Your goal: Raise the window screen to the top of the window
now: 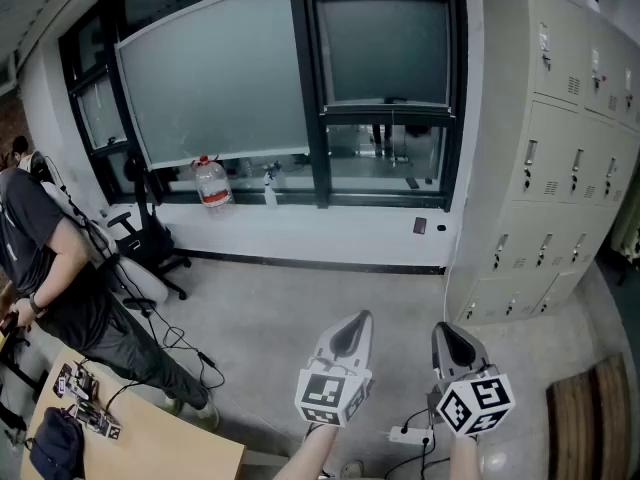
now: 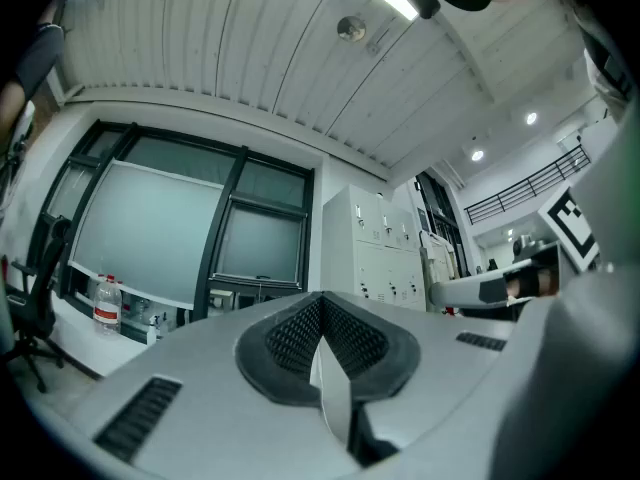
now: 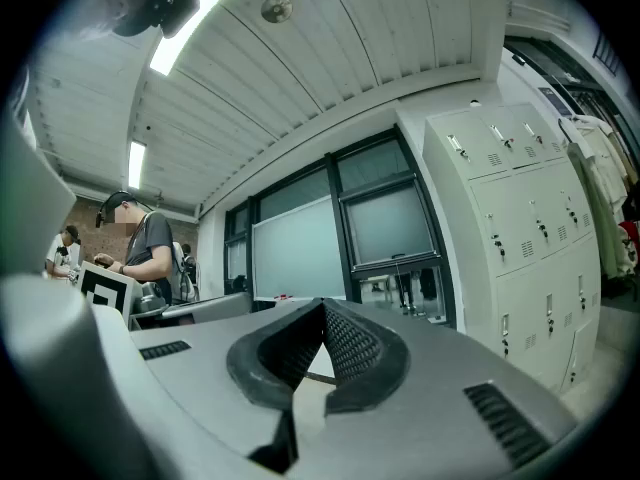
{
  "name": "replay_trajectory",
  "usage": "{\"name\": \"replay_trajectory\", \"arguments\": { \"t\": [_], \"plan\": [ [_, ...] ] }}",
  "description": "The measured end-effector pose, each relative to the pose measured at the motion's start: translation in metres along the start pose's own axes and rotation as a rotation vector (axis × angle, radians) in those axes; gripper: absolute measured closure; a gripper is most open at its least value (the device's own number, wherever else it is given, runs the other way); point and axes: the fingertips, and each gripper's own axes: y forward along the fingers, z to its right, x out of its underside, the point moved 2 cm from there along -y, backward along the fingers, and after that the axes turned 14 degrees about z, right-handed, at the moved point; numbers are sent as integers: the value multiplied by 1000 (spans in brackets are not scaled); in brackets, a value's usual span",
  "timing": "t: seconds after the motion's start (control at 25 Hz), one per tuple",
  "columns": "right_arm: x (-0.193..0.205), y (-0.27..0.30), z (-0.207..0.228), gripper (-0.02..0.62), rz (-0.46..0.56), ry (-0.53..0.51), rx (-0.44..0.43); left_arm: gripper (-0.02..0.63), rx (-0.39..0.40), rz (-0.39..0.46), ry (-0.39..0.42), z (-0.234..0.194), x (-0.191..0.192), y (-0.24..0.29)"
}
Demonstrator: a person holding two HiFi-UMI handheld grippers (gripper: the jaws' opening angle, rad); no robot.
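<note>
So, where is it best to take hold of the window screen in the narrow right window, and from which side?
Probably its bottom rail, at the middle, where a small pull seems to sit with a thin cord hanging below. Come from the room side, slightly from below: the rail runs level and looks the stiffest part of the window screen.

Window screen (image 1: pixel 385 48) matt grey, cloth-like; lockers (image 1: pixel 545 168) smooth painted metal; floor (image 1: pixel 290 308) matt concrete; desk (image 1: pixel 170 448) smooth pale wood.

Two grippers (image 1: pixel 352 320) (image 1: pixel 447 330), one water bottle (image 1: pixel 211 183), perhaps two window screens (image 1: pixel 215 78) (image 1: pixel 385 48).
</note>
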Motion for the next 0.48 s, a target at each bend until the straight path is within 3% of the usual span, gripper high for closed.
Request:
{"name": "replay_trajectory", "arguments": {
  "t": [0.48],
  "plan": [
    [3,8,1,589,29,68,21,603,-2,-12,41,-16,4,1]
  ]
}}
